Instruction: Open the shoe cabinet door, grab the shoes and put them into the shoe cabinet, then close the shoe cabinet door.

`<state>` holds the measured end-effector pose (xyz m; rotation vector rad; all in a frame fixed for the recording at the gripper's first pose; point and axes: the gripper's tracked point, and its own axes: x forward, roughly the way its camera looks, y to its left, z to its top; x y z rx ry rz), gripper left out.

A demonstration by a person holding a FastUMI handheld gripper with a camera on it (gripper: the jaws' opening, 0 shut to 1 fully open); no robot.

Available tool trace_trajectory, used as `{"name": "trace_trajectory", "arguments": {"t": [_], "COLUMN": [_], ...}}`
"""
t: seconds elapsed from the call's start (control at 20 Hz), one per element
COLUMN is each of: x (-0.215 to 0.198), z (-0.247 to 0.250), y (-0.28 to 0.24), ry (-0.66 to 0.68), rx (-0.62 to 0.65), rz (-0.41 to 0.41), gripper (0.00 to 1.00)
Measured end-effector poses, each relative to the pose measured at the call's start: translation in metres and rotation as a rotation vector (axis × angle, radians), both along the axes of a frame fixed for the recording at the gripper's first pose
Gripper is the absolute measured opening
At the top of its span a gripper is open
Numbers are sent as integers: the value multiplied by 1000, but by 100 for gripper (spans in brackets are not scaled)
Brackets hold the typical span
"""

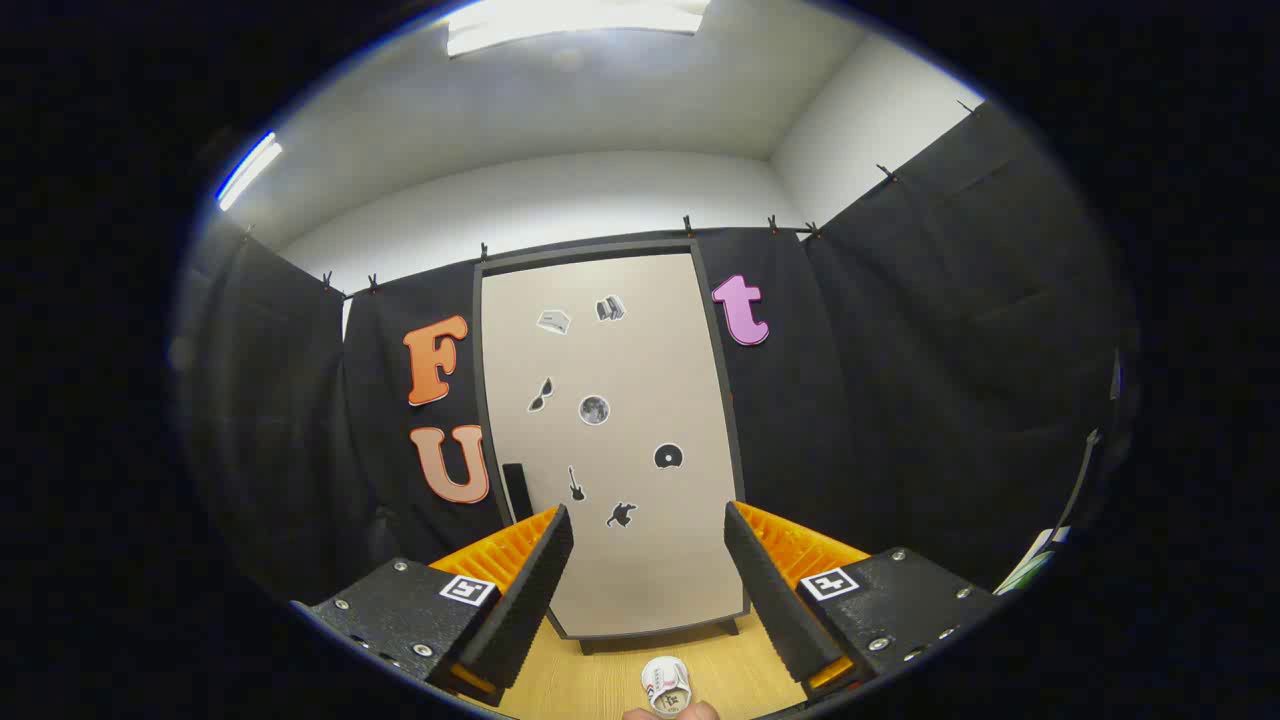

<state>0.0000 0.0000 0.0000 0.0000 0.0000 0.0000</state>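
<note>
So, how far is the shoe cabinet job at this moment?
Nothing looks done yet. The cabinet door is shut, its handle untouched. The gripper is open and empty, fingers aimed at the door from a distance. A shoe lies on the floor between them. Opening, loading and closing all remain.

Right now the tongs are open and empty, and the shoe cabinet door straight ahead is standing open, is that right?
Not quite. The gripper view shows the shoe cabinet door shut flat in its dark frame beyond the tongs, not standing open. The rest holds: the tongs are open and empty, pointing straight at it.
</note>
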Motion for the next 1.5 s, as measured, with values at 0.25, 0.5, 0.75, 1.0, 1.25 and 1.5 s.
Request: {"name": "trace_trajectory", "arguments": {"t": [0.25,0.5,0.75,1.0,1.25,1.5], "x": [-2,5,6,11,22,32], "z": [11,21,18,17,11,6], "y": [-4,3,7,18,35,49], "ry": [-10,-32,-26,-22,-12,-5], "rx": [2,-17,-53,-63,-50,-71], "rz": [-8,-1,0,9,11,1], "gripper": [96,96,96,96,96,96]}}
